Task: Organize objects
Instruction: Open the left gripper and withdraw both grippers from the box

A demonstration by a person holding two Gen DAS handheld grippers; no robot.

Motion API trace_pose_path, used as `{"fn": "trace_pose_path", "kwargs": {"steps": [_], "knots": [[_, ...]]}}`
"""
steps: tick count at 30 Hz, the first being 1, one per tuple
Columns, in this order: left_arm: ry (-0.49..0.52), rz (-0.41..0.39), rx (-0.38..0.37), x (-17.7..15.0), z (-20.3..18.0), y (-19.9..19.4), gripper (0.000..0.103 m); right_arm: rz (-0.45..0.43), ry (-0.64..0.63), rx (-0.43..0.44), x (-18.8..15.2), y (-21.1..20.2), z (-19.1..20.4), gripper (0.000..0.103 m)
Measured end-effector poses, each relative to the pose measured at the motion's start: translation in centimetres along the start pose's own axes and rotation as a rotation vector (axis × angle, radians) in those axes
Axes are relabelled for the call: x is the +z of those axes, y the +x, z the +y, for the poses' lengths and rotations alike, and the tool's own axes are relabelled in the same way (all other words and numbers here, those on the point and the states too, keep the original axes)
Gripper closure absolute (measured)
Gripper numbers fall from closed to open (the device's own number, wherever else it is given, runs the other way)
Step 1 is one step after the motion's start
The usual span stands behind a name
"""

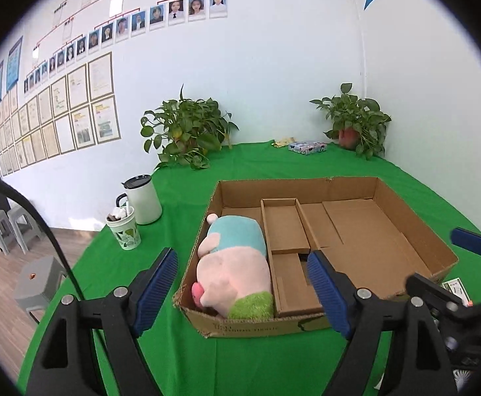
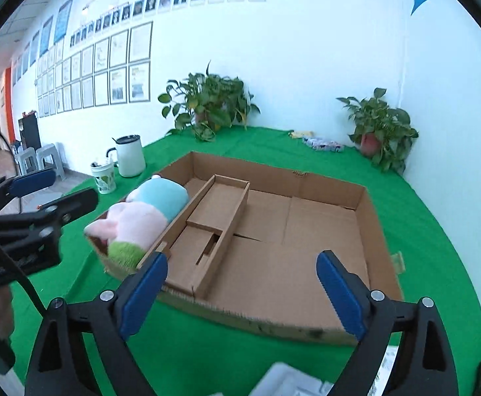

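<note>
Left wrist view: green cloth table [image 1: 247, 171] against a white wall with portrait photos and framed sheets; two potted plants [image 1: 187, 128] at the far edge. White mug [image 1: 142, 199] and patterned cup [image 1: 125, 231] far left. Print on the cardboard box [image 1: 415, 231] front is unreadable. Plush toy [image 1: 234, 264], pink, teal and green, lies in the box's left compartment. Left gripper [image 1: 242, 292] spread, empty.

Right wrist view: same table, grey stools [image 2: 47, 158] left. Right gripper [image 2: 242, 297] spread wide, empty, near the box front.

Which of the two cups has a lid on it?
The tall white mug with the black lid and dark handle. The shorter leaf-patterned cup in front of it is open on top, with things poking out.
</note>
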State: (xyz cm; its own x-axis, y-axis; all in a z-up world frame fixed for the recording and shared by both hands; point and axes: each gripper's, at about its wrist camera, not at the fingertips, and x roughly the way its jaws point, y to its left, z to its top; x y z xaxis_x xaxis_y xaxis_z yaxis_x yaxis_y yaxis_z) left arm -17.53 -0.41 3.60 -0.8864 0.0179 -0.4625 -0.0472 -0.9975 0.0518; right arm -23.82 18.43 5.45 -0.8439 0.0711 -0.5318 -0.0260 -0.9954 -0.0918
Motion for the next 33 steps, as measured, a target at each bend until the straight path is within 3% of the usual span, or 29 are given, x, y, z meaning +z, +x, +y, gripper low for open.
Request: {"fn": "trace_pose_path", "kwargs": {"steps": [6,13,33], "knots": [[-0.004,0.02,0.006,-1.5,-1.2,-1.7,0.022,-0.029,0.016,0.007,-4.2,-5.9,-1.0,0.007],[0.045,0.042,0.075,-2.8,-2.4,-2.2,0.022,-0.005,0.053,0.04,-8.1,-9.3,-1.8,0.007],[0.072,0.068,0.052,-4.5,-4.4,-2.4,0.022,0.098,0.148,0.096,-12.3,-9.2,-4.0,0.007]]}}
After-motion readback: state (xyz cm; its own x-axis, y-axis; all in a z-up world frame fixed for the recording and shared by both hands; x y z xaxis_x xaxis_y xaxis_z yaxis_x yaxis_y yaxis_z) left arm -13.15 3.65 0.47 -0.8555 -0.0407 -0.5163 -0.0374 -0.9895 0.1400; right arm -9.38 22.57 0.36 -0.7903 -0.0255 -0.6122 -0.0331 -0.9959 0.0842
